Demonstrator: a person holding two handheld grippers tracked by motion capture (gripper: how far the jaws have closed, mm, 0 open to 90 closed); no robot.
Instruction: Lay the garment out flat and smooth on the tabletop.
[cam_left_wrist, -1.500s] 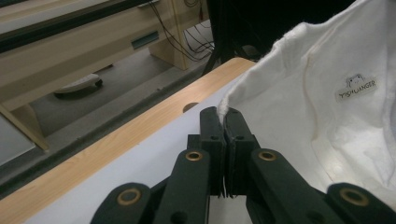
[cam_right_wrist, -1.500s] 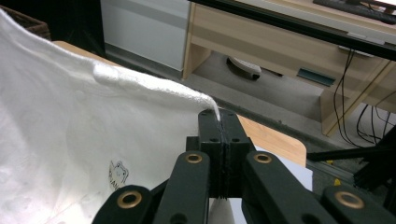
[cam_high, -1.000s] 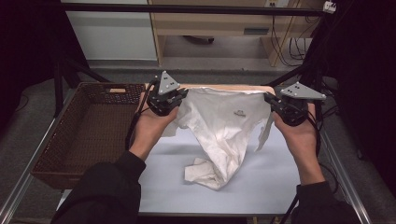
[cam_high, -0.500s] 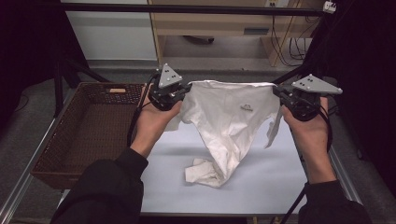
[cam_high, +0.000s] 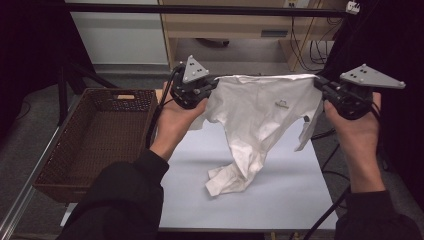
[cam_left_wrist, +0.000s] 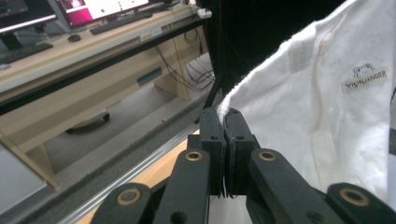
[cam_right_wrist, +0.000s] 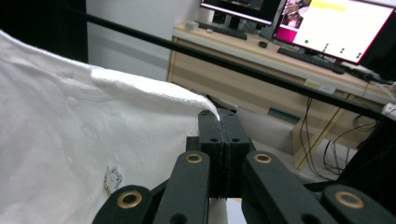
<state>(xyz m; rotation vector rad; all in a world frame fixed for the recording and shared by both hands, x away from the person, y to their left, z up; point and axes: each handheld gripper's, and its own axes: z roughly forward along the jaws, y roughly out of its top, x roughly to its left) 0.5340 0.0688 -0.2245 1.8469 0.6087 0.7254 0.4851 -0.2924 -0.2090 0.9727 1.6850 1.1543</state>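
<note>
A white garment (cam_high: 260, 112) with a small label hangs stretched between my two grippers above the white table (cam_high: 295, 200); its lower end trails in a crumpled heap on the tabletop. My left gripper (cam_high: 216, 81) is shut on the garment's left top corner, and the left gripper view shows the jaws pressed together on the cloth edge (cam_left_wrist: 223, 112). My right gripper (cam_high: 318, 81) is shut on the right top corner, with the cloth (cam_right_wrist: 93, 140) pinched at the jaw tips (cam_right_wrist: 219, 122).
A brown wicker basket (cam_high: 95, 135) stands at the table's left side. A wooden desk (cam_right_wrist: 289, 70) with monitors and cables lies beyond the table. A black bar (cam_high: 200, 9) crosses the far edge.
Both grippers have risen and moved apart, pulling the garment's top edge taut and lifting more of it off the table.
</note>
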